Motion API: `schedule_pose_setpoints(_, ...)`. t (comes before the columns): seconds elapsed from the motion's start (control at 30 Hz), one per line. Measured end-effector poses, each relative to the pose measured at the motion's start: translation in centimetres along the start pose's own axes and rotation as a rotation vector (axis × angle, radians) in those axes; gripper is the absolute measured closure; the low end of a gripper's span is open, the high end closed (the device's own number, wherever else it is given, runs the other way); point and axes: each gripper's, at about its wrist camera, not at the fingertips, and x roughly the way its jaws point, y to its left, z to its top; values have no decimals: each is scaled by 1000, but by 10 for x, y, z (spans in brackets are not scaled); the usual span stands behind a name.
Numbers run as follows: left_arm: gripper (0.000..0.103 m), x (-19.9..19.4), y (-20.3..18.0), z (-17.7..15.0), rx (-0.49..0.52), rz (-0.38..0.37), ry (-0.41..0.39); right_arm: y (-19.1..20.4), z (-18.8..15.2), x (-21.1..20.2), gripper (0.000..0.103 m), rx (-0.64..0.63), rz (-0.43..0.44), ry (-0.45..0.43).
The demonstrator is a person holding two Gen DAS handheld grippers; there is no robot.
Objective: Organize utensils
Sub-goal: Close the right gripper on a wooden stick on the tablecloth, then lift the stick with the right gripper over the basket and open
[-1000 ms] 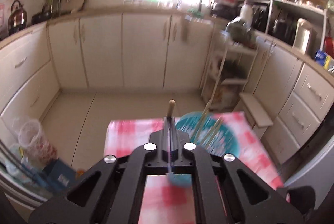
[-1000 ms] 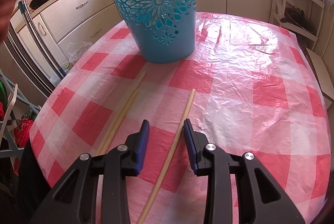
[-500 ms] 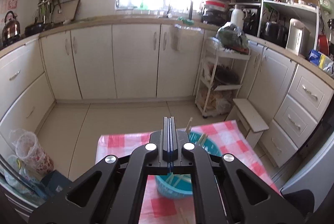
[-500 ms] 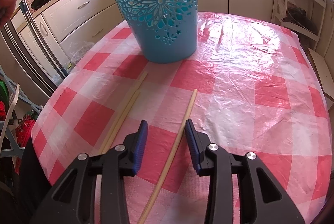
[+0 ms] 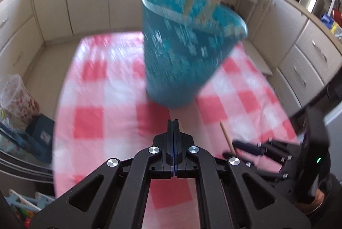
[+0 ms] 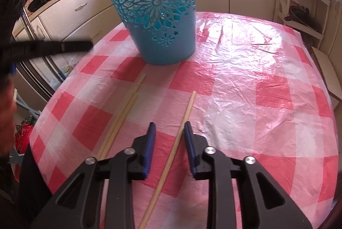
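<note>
3 chopsticks (image 6: pixel 183 122) left on my table; several sit in the bin (image 6: pixel 154 4) ahead. Right claw (image 6: pixel 168 137) closing, pads apart, straddling 1; left claw (image 5: pixel 173 139) shut, empty.

**Chopsticks and blue basket on the bench**

A teal basket (image 6: pixel 158 15) with cut-out flower patterns stands upright at the far side of the bench, several pale chopsticks (image 5: pixel 198 0) leaning inside it. Near it, a pair of chopsticks (image 6: pixel 121 120) lies side by side, touching, on the left. A single chopstick (image 6: pixel 173 150) lies to their right, apart.
</note>
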Motion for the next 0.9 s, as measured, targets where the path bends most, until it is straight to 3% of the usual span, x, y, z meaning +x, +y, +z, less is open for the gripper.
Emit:
schedule_pose_setpoints(0.07,102,17,-8,-12,4,-2,45,4,0,0,90,-41,-36,4)
schedule_pose_setpoints(0.13,100,31,-18,-20,23,0,75,-2,0,-1,95,-6,-13,17)
schedule_pose_setpoints(0.23,90,44,-27,-25,40,41,93,-18,-1,-3,97,79,43,27)
schedule_pose_setpoints(0.37,82,53,-22,-28,16,76,104,-23,-2,-6,97,90,36,22)
schedule_pose_setpoints(0.6,79,48,-16,-29,-6,84,102,-6,-4,-6,97,-26,-42,27)
schedule_pose_setpoints(0.7,73,39,-3,-33,-51,33,79,-23,1,-19,98,75,65,-1)
schedule_pose_setpoints(0.8,66,35,12,-36,-95,9,50,-41,15,-58,98,191,274,-126)
schedule_pose_setpoints(0.9,64,31,29,-44,-146,-23,20,-54,39,-94,98,277,429,-254)
